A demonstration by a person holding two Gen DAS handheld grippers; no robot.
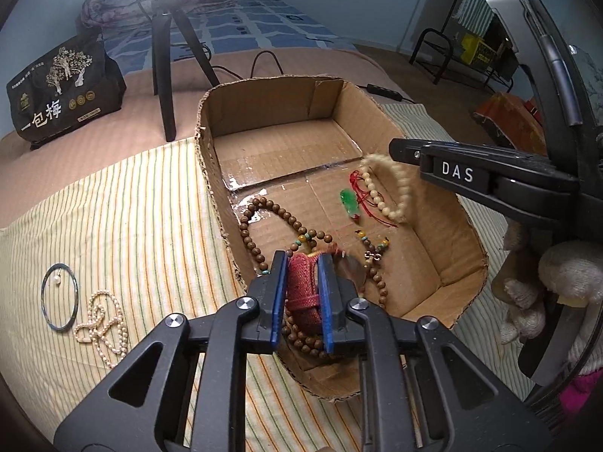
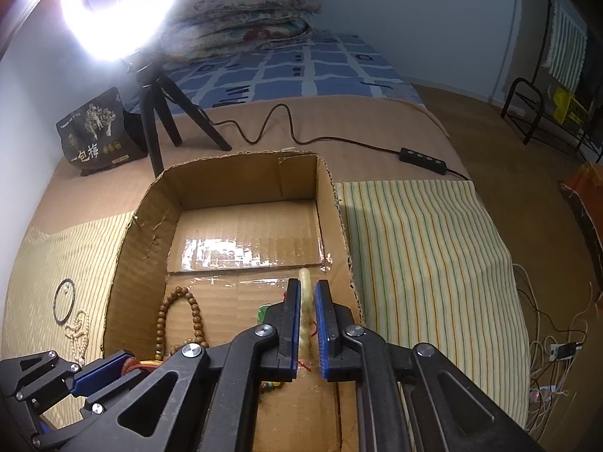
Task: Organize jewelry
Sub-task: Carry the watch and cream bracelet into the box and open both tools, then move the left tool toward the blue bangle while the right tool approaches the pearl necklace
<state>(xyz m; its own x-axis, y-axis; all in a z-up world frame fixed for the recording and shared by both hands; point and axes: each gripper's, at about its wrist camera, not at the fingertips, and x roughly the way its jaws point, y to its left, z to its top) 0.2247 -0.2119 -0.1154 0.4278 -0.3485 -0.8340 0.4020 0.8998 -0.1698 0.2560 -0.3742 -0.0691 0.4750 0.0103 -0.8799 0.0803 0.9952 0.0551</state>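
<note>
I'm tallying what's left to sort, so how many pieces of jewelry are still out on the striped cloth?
2: a metal bangle and, just right of it, a pearl strand, both left of the box. A small pearl sits inside the bangle; more may be hidden.

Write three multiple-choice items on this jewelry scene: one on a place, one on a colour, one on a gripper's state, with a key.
1. Where does the thin round metal bangle lie?
A. on the striped cloth, outside the box
B. inside the open cardboard box
C. on the black tripod

2. What colour is the small pendant on the red cord in the box?
A. blue
B. green
C. white

3. What is the left gripper doing?
A. standing open and empty
B. shut on the metal bangle
C. shut on a red woven fabric piece

Key: 1 A, the bangle rests on the cloth beside a pearl strand. 2 B, it shows bright green on the box floor. 3 C, red fabric fills the gap between the blue pads.
</note>
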